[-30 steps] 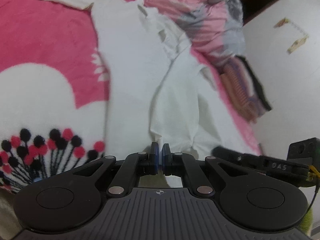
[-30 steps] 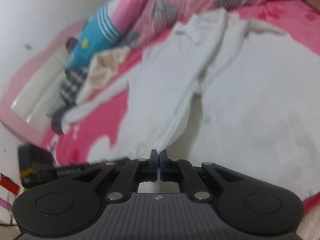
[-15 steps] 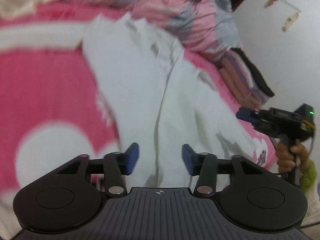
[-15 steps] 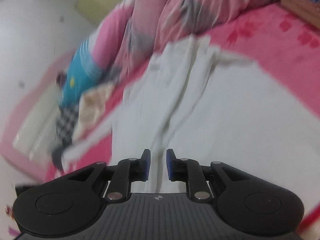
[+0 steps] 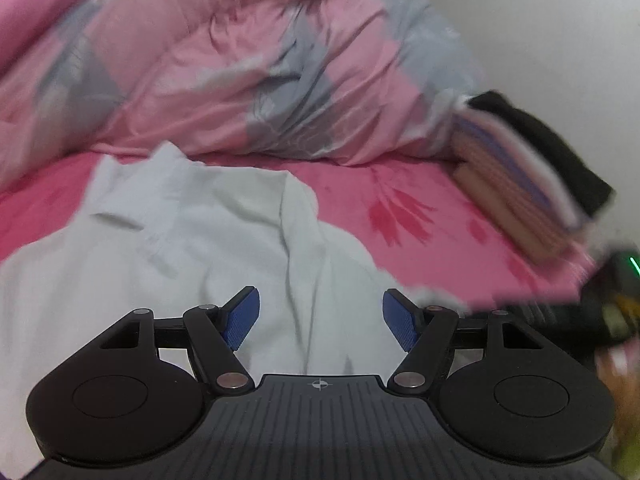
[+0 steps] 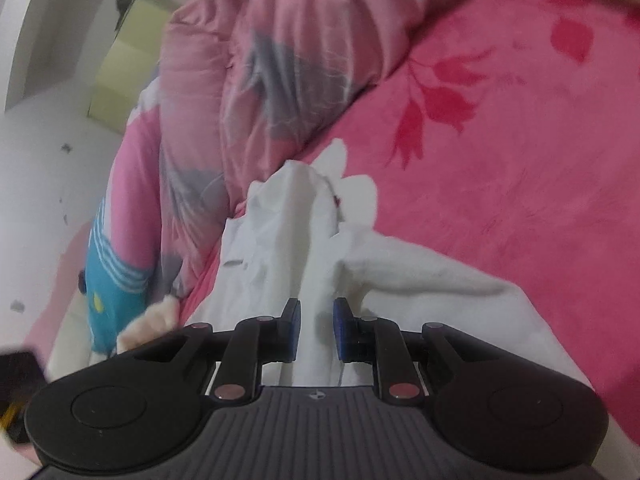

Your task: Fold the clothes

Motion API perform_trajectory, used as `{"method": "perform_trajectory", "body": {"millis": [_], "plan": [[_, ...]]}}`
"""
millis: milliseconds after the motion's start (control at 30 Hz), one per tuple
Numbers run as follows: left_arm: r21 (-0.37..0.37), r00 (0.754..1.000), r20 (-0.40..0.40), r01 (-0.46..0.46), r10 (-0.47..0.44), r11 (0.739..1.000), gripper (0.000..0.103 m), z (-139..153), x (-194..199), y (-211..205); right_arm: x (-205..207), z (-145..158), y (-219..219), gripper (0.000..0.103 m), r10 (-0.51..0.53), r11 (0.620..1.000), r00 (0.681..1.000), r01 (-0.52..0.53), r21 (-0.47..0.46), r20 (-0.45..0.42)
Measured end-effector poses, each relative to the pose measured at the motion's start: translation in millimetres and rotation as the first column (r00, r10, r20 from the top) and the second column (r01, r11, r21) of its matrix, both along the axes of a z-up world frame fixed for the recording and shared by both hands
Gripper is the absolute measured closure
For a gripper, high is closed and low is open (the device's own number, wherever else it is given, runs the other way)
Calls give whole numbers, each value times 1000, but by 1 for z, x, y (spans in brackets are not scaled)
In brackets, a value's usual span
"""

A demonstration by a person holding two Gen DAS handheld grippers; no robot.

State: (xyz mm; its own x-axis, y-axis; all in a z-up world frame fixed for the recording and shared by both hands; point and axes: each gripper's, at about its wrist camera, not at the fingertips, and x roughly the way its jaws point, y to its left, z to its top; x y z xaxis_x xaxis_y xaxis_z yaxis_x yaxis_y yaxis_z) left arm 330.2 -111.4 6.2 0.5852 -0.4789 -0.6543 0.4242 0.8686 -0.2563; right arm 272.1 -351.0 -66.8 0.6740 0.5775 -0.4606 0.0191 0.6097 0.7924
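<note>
A white garment [image 5: 224,240] is laid lengthwise on the pink blanket [image 5: 420,208], its far end rumpled just short of the pink-and-grey quilt [image 5: 248,72] heaped along the bed's far edge. A lengthwise fold appears to have been made, and the step in hand is judged to be the move to fresh grasp points. The left gripper [image 5: 320,320] is held over the cloth with its jaws opening wide; nothing is pinched between them. The right gripper [image 6: 316,330] is held above a raised ridge of the same cloth with its blue pads a little apart; whether the fabric is touched cannot be told.

The next move is likely to call for both grippers to be closed on the garment's near end so that it can be carried toward the far end.

A stack of folded clothes [image 5: 532,176] lies at the bed's right edge, well apart from the garment. The quilt crowds the far end and could be caught.
</note>
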Motion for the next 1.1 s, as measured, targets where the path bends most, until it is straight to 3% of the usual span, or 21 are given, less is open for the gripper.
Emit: {"method": "perform_trajectory", "body": {"millis": [133,233,333,400,500,600,633,833,967,1100], "plan": [[-45,991,-122,-56,50,997,35,-24,66,-24,8,-17,-6,84,-10,998,1000,11,63,-19],[-38,986,-154,-74,67,997,40,-33,95,-36,11,-22,-12,84,-13,993,1000,16,118,-23],[-44,981,-176,-89,80,995,59,-39,112,-36,14,-27,-17,84,-17,986,1000,21,166,-26],[-68,977,-195,-104,89,992,77,-41,119,-31,17,-29,-18,84,-20,980,999,25,195,-29],[-137,970,-224,-124,91,983,90,-45,128,-20,20,-34,-21,84,-29,968,999,34,248,-27],[-242,968,-237,-143,84,960,97,-49,137,-10,18,-34,-25,91,-59,963,998,57,264,-1],[-291,968,-236,-152,83,945,97,-50,139,-4,16,-34,-28,98,-77,964,997,72,257,10],[-486,973,-212,-191,97,853,99,-63,153,19,9,-38,-43,100,-190,952,981,177,248,29],[-507,976,-189,-190,106,841,99,-71,163,18,11,-39,-48,100,-235,953,971,222,206,44],[-486,973,-202,-201,115,850,99,-80,166,18,15,-41,-48,100,-249,954,968,241,180,27]]}}
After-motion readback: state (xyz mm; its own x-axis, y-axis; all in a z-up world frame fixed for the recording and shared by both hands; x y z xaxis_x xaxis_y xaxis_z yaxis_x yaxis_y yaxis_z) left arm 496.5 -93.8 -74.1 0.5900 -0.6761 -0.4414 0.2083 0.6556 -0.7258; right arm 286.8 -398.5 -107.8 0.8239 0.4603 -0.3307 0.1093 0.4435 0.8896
